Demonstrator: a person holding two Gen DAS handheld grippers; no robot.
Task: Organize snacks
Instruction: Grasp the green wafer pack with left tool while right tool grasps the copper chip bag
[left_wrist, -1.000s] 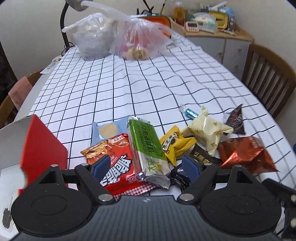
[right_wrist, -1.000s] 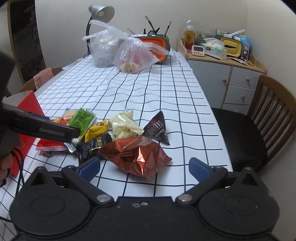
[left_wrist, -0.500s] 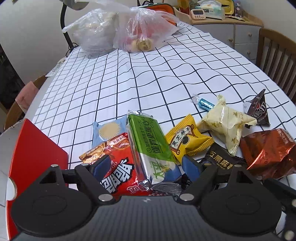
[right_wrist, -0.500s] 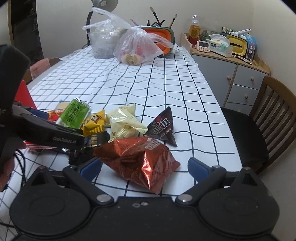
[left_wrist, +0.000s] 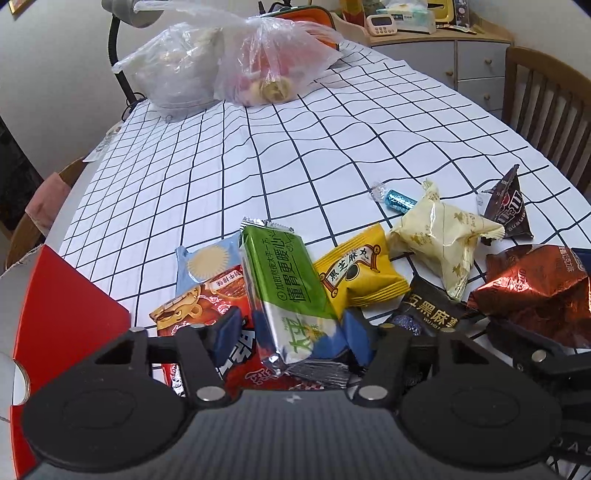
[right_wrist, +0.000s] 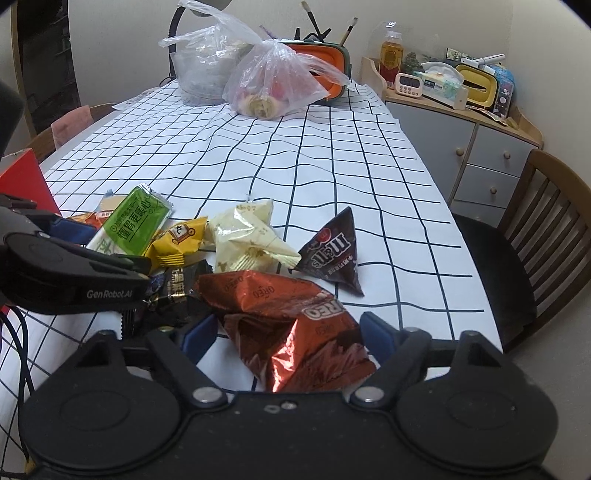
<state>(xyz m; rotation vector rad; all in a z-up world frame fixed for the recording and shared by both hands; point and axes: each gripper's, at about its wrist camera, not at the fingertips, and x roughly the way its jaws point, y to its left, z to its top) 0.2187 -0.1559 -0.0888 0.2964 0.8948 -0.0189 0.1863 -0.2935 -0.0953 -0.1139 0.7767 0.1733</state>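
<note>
A pile of snack packets lies on the checked tablecloth. My left gripper (left_wrist: 291, 338) is open, its pads on either side of the near end of a green bar packet (left_wrist: 284, 288), which lies on a red packet (left_wrist: 207, 314). A yellow packet (left_wrist: 358, 275), a cream pouch (left_wrist: 439, 236) and a black packet (left_wrist: 432, 314) lie to its right. My right gripper (right_wrist: 288, 338) is open around the near end of a copper Oreo bag (right_wrist: 291, 325). A brown M&M's pouch (right_wrist: 332, 254) lies beyond it. The left gripper shows at left in the right wrist view (right_wrist: 70, 269).
A red and white box (left_wrist: 55, 325) stands at the left table edge. Two clear plastic bags (right_wrist: 273, 81) and an orange container (right_wrist: 325, 59) sit at the far end by a lamp. A wooden chair (right_wrist: 535, 243) and a cabinet (right_wrist: 476, 144) are at the right.
Both grippers have moved forward and lower toward the pile. The green bar now lies between the left pads and the Oreo bag between the right pads.
</note>
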